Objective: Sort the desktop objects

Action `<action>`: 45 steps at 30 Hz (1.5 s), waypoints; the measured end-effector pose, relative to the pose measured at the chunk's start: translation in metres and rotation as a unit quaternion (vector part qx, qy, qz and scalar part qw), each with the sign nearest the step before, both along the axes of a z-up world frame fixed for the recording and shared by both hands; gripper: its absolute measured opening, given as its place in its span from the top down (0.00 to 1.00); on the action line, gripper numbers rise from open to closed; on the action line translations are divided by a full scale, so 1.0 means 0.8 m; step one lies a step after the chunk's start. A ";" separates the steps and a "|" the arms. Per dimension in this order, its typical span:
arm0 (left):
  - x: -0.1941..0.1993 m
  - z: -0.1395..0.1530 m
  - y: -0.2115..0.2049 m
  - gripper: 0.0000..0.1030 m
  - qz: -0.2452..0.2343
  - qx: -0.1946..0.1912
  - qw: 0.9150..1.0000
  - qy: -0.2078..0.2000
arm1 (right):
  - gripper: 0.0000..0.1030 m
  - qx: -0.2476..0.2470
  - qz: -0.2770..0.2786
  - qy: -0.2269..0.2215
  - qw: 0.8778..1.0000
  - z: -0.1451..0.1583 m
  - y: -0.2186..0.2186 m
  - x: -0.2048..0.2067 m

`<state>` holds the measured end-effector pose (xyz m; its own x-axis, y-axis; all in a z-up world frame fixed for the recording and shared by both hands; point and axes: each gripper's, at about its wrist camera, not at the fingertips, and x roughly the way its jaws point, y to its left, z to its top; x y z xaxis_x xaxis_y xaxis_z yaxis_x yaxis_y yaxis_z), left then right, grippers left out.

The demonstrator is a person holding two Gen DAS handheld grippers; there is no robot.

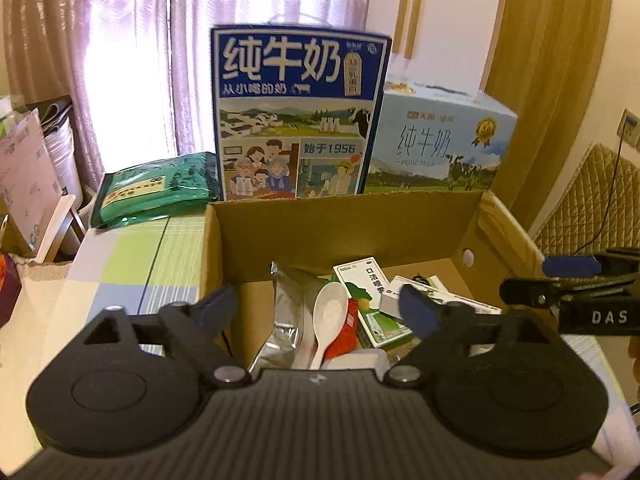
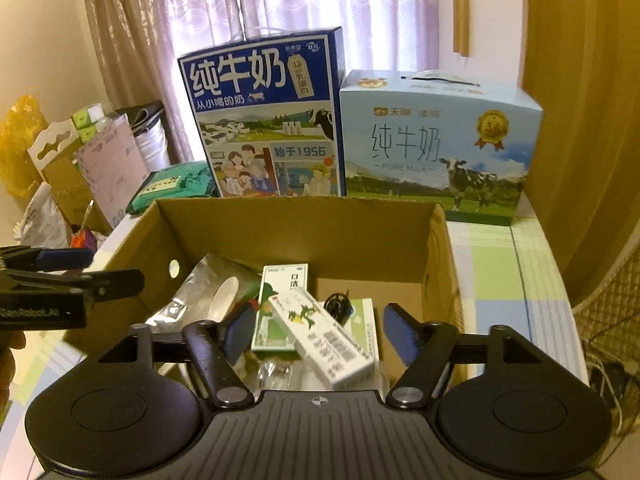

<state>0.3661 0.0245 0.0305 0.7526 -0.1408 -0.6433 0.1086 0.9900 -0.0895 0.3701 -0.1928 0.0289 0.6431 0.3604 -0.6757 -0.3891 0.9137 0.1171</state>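
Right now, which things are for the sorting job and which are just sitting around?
For the job: cardboard box holding a white spoon, silver foil pouch, green-and-white medicine box, white carton; both open grippers.

Just sitting around: two milk cartons, green packet.

We list one table (image 2: 516,280) under a green, blue and white checked cloth. On it we count: an open cardboard box (image 2: 296,232), two milk cartons, dark blue (image 2: 264,116) and pale blue (image 2: 436,144), and a green packet (image 1: 156,188).
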 end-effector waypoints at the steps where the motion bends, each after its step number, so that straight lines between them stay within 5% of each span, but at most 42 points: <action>1: -0.007 0.003 0.000 0.05 0.003 -0.002 1.000 -0.003 | 0.26 0.001 0.000 -0.001 1.000 0.003 -0.002 -0.007; 8: -0.062 0.024 -0.001 0.01 0.014 -0.003 1.000 0.006 | 0.09 0.009 -0.002 0.002 1.000 0.026 -0.016 -0.061; 16: -0.133 0.042 -0.001 0.01 0.039 -0.006 0.999 0.006 | 0.02 0.009 -0.005 0.014 1.000 0.041 -0.040 -0.121; 35: -0.281 0.066 -0.029 0.01 0.063 -0.008 0.998 0.010 | 0.02 0.037 -0.026 0.062 0.997 0.058 -0.084 -0.249; 45: -0.329 0.072 -0.042 0.01 0.062 -0.018 0.998 0.013 | 0.02 0.025 -0.050 0.040 0.998 0.056 -0.101 -0.313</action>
